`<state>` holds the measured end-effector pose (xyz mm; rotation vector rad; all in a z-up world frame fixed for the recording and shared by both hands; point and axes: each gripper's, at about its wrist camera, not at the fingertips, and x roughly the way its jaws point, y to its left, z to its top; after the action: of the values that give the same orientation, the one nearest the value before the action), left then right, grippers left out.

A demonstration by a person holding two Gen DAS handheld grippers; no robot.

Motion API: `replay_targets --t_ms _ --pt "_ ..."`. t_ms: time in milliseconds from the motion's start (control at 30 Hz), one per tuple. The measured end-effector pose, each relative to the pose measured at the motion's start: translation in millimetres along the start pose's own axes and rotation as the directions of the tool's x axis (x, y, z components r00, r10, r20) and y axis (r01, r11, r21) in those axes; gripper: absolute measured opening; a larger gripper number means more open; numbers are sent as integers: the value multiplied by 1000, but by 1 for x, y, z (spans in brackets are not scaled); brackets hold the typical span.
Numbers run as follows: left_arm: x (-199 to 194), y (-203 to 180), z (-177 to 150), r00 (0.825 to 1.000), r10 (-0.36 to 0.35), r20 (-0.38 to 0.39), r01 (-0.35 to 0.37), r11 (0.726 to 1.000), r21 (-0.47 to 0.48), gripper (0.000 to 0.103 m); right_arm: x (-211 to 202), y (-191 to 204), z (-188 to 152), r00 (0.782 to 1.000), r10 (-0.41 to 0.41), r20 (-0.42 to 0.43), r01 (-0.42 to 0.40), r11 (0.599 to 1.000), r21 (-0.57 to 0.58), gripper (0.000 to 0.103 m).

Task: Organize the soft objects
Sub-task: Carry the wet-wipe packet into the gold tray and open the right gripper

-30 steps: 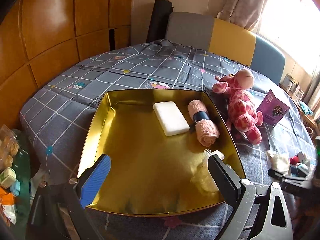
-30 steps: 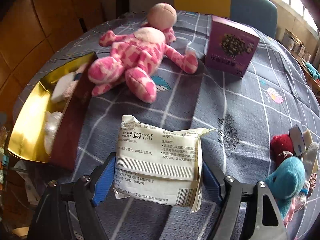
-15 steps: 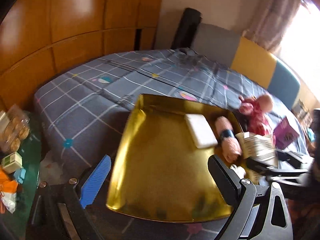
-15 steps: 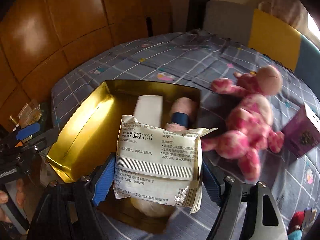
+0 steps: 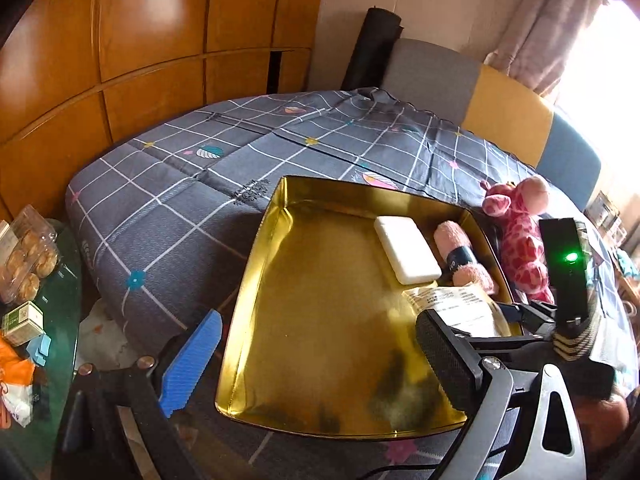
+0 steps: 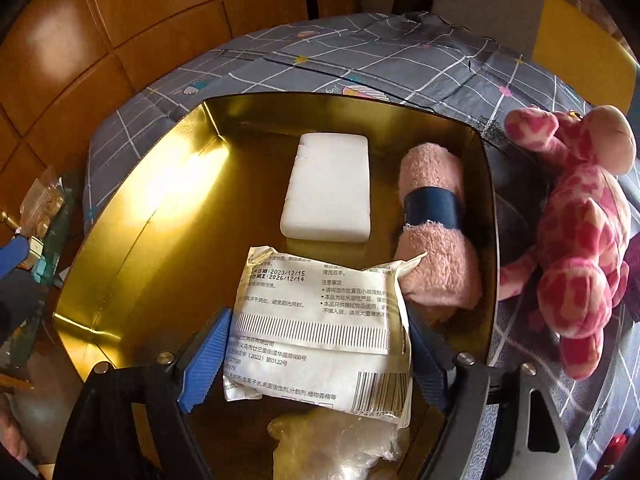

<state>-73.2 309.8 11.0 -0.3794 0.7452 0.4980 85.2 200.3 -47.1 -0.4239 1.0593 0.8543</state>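
A gold tray (image 5: 320, 340) lies on the grey checked bedspread (image 5: 180, 220). In it rest a white block (image 6: 328, 188) and a rolled pink towel (image 6: 436, 216) with a dark band. My right gripper (image 6: 319, 316) hangs over the tray's near right part with a white printed packet (image 6: 320, 312) between its pads. Its jaws are opening and the packet sits askew, both pads still touching it. A crumpled clear bag (image 6: 332, 440) lies under it. My left gripper (image 5: 320, 320) stands open and empty over the tray's near edge. A pink giraffe plush (image 6: 580, 232) lies right of the tray.
A glass side table (image 5: 60, 280) with snack packs and small boxes stands at the left of the bed. Wooden wall panels (image 5: 140, 40) rise behind. A padded grey, yellow and blue headboard (image 5: 500, 112) runs along the far side.
My right gripper carried the packet leftward from the bedspread to over the tray. The packet has tilted between its pads. My left gripper shifted toward the tray's left side.
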Motion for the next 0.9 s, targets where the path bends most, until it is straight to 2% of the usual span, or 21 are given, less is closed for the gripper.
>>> replay_targets --t_ms 267,433,700,900 --pt "-4 -8 -3 1000 -7 3 7 1000 21 98 -14 -9 -2 998 49 45 -52 997 61 91" --pt "-6 -11 -3 1000 -12 5 11 1000 28 99 -33 -11 -3 994 36 104 -46 995 91 91" --pt "-8 -19 -7 1000 -30 -2 30 998 48 99 -83 -28 -28 970 -81 229 48 988 149 91" --pt "-9 -31 -10 999 -52 -11 53 995 79 99 -104 -46 -60 959 -165 232 125 976 177 91"
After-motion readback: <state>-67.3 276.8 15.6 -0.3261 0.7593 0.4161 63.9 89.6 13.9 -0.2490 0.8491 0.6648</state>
